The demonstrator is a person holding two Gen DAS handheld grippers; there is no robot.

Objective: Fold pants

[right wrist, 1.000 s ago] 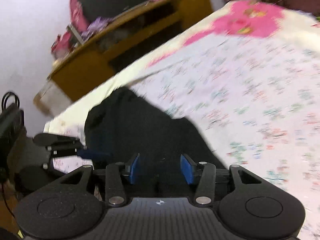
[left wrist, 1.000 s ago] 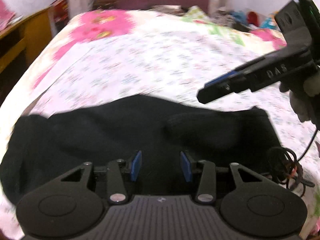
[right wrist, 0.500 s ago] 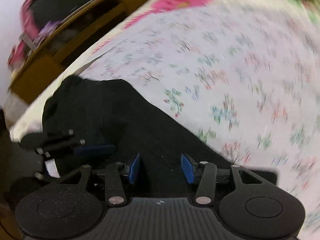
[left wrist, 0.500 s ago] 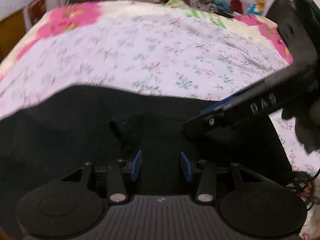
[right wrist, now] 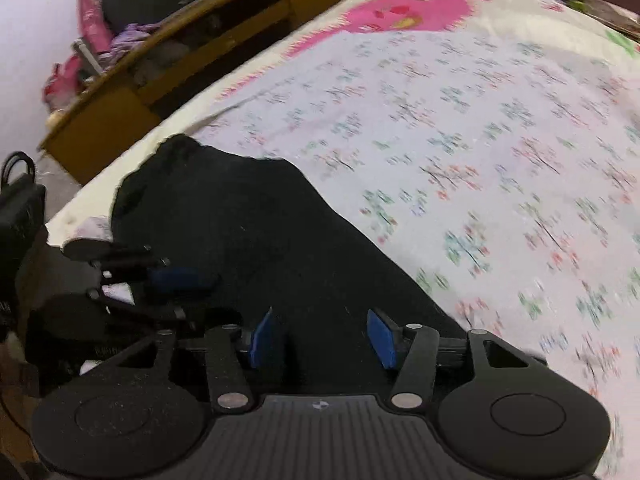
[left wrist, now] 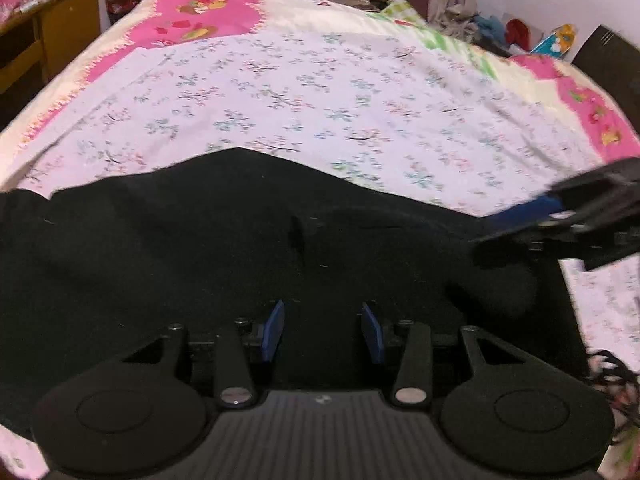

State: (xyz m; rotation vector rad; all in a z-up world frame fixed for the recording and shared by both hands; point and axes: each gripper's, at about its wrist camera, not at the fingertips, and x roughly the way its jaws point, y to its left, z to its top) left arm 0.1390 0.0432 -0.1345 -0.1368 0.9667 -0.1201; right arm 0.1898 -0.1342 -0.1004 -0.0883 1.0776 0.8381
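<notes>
Black pants (left wrist: 240,248) lie spread across the near edge of a bed covered by a floral sheet (left wrist: 320,92) with pink patches. In the left wrist view the left gripper (left wrist: 322,330) sits low over the cloth, its blue pads parted with only dark fabric showing between them, gripping nothing. That view also catches the right gripper (left wrist: 516,220) entering from the right edge above the pants' far end, which the other camera cannot show of itself. The right wrist view shows the right gripper (right wrist: 324,336) spread wide over the pants (right wrist: 248,232), grasping nothing, and a wooden shelf unit (right wrist: 192,36) beside the bed, seen far more fully here.
</notes>
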